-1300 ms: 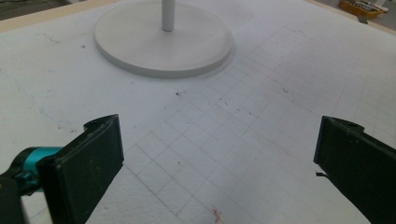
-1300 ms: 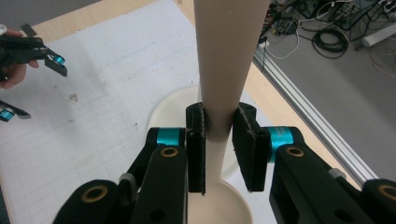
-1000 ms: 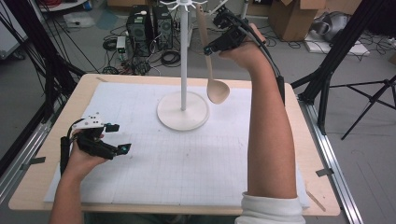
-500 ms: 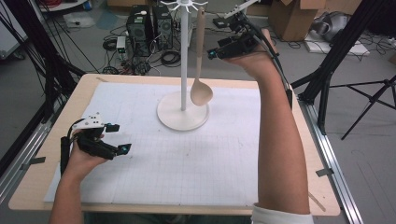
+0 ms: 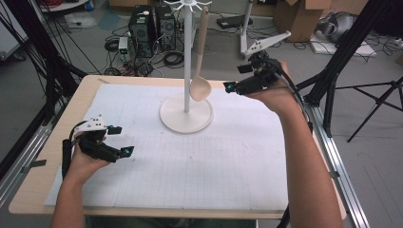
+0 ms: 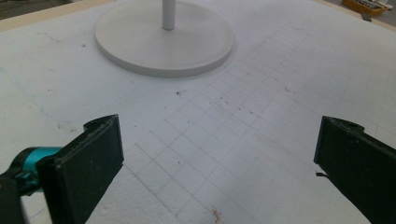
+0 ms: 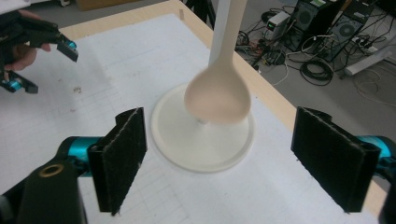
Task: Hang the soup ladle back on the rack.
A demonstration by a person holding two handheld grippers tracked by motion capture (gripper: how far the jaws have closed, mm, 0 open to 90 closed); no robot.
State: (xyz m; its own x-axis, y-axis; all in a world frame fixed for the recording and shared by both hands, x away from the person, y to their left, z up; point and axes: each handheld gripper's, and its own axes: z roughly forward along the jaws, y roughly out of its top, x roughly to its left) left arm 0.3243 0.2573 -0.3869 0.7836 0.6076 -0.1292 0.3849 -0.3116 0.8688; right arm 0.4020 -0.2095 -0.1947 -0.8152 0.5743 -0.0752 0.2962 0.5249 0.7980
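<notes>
A white stand with a round base and a ring of hooks on top rises at the back middle of the table. From one hook a pale wooden spoon hangs bowl-down beside the pole. My right gripper floats open to the right of the spoon, apart from it. Its own view looks between wide black pads at the spoon bowl over the stand base. My left gripper rests open at the table's left. Its view holds bare paper and the stand base.
A white gridded sheet covers most of the wooden table. Metal rails run along both table sides. Behind the table, computers, cables, boxes and a black tripod sit on the floor.
My right gripper has let go of the spoon, which now hangs on the stand's hook, close to the pole. The gripper has dropped lower and drawn back. The left gripper has stayed put.
</notes>
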